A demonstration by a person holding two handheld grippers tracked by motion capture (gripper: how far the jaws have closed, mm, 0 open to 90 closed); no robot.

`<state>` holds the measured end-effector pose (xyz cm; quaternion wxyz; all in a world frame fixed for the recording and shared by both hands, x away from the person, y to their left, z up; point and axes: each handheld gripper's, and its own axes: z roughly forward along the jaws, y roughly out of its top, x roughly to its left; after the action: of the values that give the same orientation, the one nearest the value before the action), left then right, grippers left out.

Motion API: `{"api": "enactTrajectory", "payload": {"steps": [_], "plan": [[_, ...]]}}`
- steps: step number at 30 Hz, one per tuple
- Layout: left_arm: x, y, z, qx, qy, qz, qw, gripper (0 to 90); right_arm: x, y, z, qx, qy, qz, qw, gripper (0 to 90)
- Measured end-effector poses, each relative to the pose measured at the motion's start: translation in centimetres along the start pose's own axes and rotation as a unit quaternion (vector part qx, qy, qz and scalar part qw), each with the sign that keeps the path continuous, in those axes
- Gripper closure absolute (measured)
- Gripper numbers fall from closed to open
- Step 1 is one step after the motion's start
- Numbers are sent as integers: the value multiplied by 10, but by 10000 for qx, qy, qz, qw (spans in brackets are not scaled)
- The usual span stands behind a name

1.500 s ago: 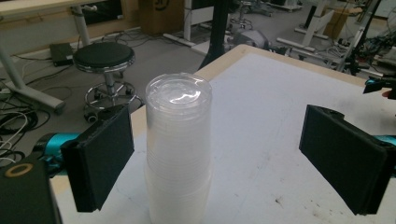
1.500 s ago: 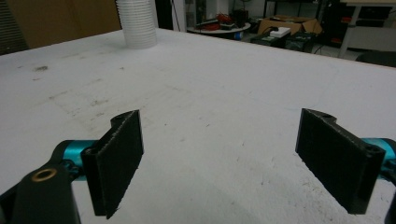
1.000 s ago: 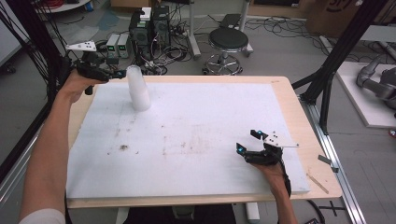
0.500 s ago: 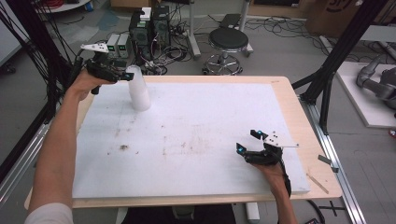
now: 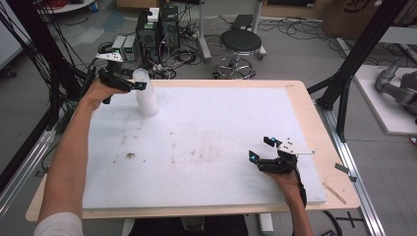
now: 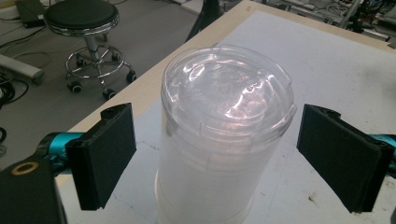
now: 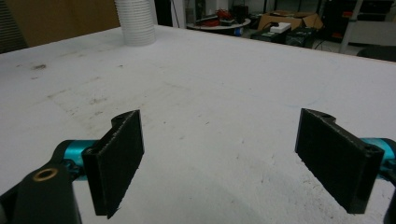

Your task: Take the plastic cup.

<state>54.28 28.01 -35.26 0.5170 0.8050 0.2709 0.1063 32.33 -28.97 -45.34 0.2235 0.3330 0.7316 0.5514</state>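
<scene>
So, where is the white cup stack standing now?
In the high view, the cup stack stands upright at the far left of the white board, between the open jaws of the left gripper.

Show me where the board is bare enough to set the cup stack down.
Bare: the whole middle of the white board, between the cup stack at its far left corner and the right gripper near the right edge. Crowded only round the stack, where the open left gripper straddles its lid.

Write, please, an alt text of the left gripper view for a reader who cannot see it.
A stack of white plastic cups topped by a clear lid stands between the open black jaws of the left gripper, with neither pad touching it. It stands on a white table cover, and a black stool stands on the floor beyond.
</scene>
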Motion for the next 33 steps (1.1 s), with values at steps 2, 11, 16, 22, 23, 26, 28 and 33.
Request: {"api": "enactTrajectory", "payload": {"steps": [2, 11, 16, 22, 23, 26, 28, 33], "plan": [[-1, 0, 2, 12, -30, 16, 10000, 117, 0, 0, 0, 15, 9, 25, 10000, 151], [-3, -1, 10, 147, -6, 18, 9999, 133, 0, 0, 0, 14, 7, 12, 10000, 151], [-4, 0, 11, 136, 15, 54, 9999, 180, 0, 0, 0, 8, 2, 11, 10000, 151], [-3, -2, 12, 198, 50, -5, 9998, 197, -1, 0, 0, -9, 5, 2, 10000, 151], [-3, -2, 12, 202, 65, 7, 9998, 203, -1, 0, 0, -6, 10, 5, 10000, 151], [-2, -2, 13, 216, 97, -2, 9997, 229, -1, 0, 0, -14, 5, -5, 10000, 150], [-2, -2, 12, 211, 90, 5, 9997, 255, -1, 0, 0, -5, 1, -2, 10000, 151], [-3, -2, 12, 173, 82, 52, 9998, 312, -1, 0, 0, -10, -9, -6, 10000, 151]]}}
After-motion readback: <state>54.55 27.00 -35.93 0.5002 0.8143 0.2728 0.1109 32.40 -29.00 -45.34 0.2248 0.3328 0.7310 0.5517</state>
